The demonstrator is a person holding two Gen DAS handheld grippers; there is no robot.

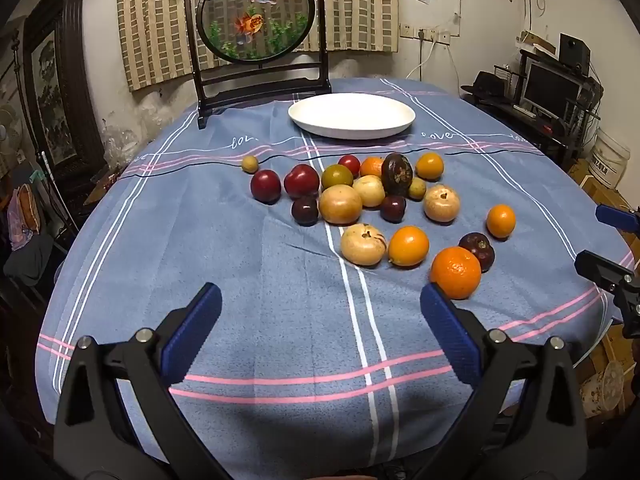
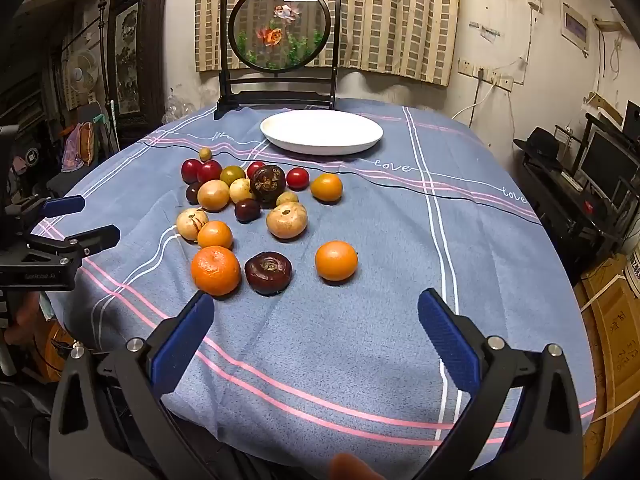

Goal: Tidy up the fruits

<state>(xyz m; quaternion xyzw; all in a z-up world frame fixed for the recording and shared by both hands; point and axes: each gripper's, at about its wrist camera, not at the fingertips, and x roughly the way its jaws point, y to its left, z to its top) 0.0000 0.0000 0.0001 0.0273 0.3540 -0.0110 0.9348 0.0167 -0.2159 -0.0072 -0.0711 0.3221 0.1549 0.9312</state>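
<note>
While I hold both tools low over the near edge of the table (image 1: 240,264), my left hand-held gripper (image 1: 320,308) has its blue pads spread wide with nothing between them, and my right hand-held gripper (image 2: 316,312) is spread just as wide and equally bare. The fruits (image 1: 360,200) lie loose on the blue striped cloth in the middle of the table, most of them bunched together, touching or just beside one another. A big mandarin (image 2: 216,270) sits nearest, just beyond my right tool's left pad, with a dark purple fruit (image 2: 268,272) just to its right and an orange (image 2: 336,260) farther right, apart from both. The white plate (image 1: 352,116) stands beyond the fruits, at the far side, with a framed goldfish screen (image 1: 256,12) behind it.
</note>
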